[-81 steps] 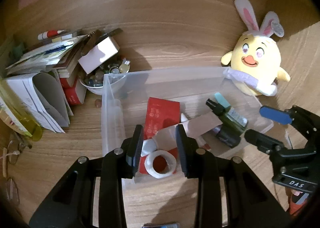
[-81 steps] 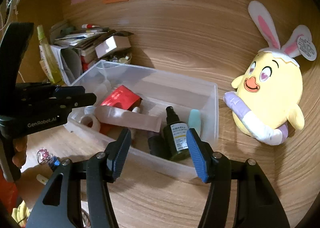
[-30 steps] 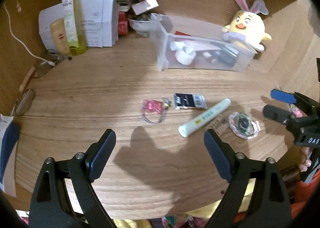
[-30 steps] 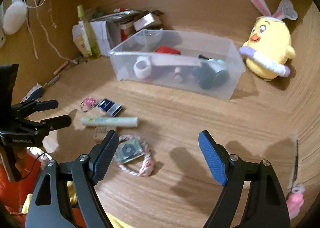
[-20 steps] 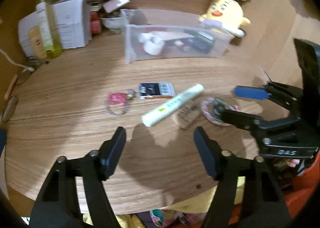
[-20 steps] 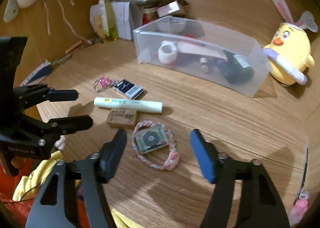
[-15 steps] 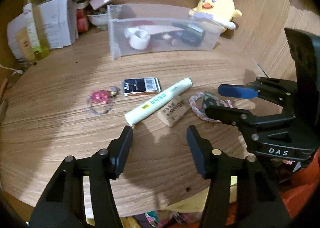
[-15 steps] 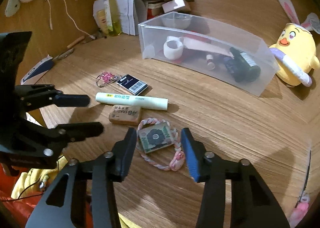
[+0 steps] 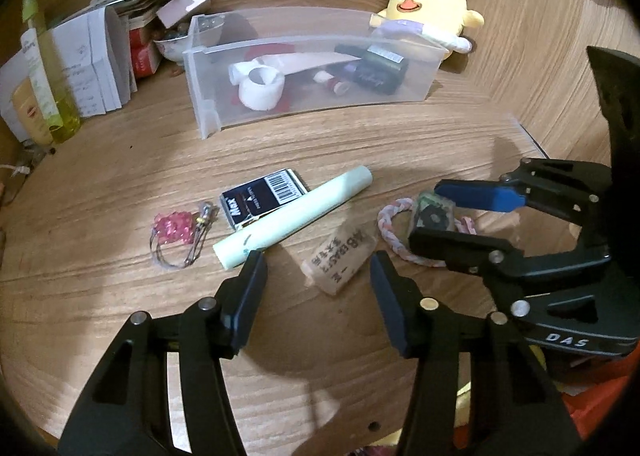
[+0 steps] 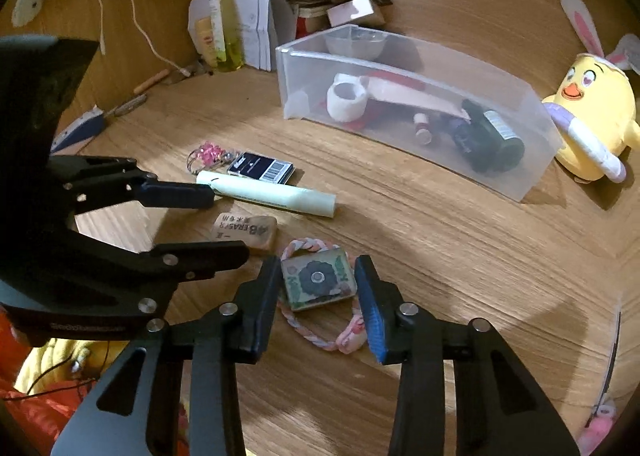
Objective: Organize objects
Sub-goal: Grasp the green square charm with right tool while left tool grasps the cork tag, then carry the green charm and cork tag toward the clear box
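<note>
Left gripper [image 9: 316,272] spread wide, low over the wooden worktop [image 9: 120,184], fingers either side of a tan eraser [image 9: 340,256] without touching it; eraser lying flat, just beside a pale green tube [image 9: 294,212]; tube resting partly across a black barcoded packet [image 9: 262,202], with a pink beaded keyring [image 9: 174,230] just left of the packet.

Right gripper [image 10: 318,288] also spread, fingers flanking a small square green block [image 10: 319,284] that sits on a pink and white braided cord loop [image 10: 320,332]; left pad close against the block's edge, blue pad just beside the other edge, contact not clear.

Clear plastic bin [image 10: 520,160] further back, well apart from the loose items, holding a white tape roll [image 10: 347,102], a dark green bottle [image 10: 498,136], a long cream strip and something red underneath; yellow chick plush [image 10: 592,112] with rabbit ears beside the bin's far end; papers, boxes and a yellow-green bottle [image 10: 224,16] stacked behind.
</note>
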The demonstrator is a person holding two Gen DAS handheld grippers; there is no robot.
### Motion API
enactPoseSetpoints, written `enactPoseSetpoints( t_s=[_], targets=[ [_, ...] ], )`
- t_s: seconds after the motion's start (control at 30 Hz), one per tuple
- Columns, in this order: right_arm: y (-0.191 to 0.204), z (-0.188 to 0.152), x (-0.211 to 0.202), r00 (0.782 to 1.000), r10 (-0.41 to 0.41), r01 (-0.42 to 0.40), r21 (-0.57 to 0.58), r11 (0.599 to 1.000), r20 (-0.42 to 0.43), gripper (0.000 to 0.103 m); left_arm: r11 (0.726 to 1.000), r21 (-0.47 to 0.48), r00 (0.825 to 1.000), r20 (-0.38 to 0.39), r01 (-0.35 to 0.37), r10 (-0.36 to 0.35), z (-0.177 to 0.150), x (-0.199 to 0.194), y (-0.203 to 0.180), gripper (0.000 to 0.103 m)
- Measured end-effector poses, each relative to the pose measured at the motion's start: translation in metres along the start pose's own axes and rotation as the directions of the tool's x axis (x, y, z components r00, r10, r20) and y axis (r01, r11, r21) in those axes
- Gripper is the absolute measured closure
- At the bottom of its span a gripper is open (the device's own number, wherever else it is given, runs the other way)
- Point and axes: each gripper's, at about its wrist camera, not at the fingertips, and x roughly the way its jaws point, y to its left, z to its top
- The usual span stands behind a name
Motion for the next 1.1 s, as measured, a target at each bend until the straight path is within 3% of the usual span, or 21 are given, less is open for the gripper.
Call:
enactPoseSetpoints(
  t_s=[0.1,0.23,0.43,0.67,1.1],
  targets=[
    [-0.005,0.002,-0.007,1.0,-0.009,0.009,0.021,1.0,0.017,0.068,1.0,0.01,1.0,0.005,-0.002,0.002,0.002,0.003,-0.005,0.05],
    [-0.016,0.005,-0.016,0.999,-0.01,0.007,0.059,0.998,0.038,0.068,1.0,0.025,1.0,0.019,0.007,-0.008,0.003,0.004,-0.009,0.067],
    [-0.029,0.007,-0.021,0.998,-0.006,0.0,0.101,0.995,0.06,0.068,1.0,0.014,1.0,0.022,0.011,-0.012,0.005,0.005,-0.009,0.073],
    [-0.038,0.007,-0.02,0.998,0.003,-0.011,0.123,0.992,0.065,0.068,1.0,-0.015,1.0,0.022,0.003,-0.003,0.0,-0.001,-0.009,0.076],
    [-0.043,0.016,-0.033,0.994,-0.005,-0.012,0.143,0.99,0.113,0.068,0.998,-0.057,0.995,0.1,-0.017,0.023,0.006,-0.035,-0.003,0.079]
  ],
)
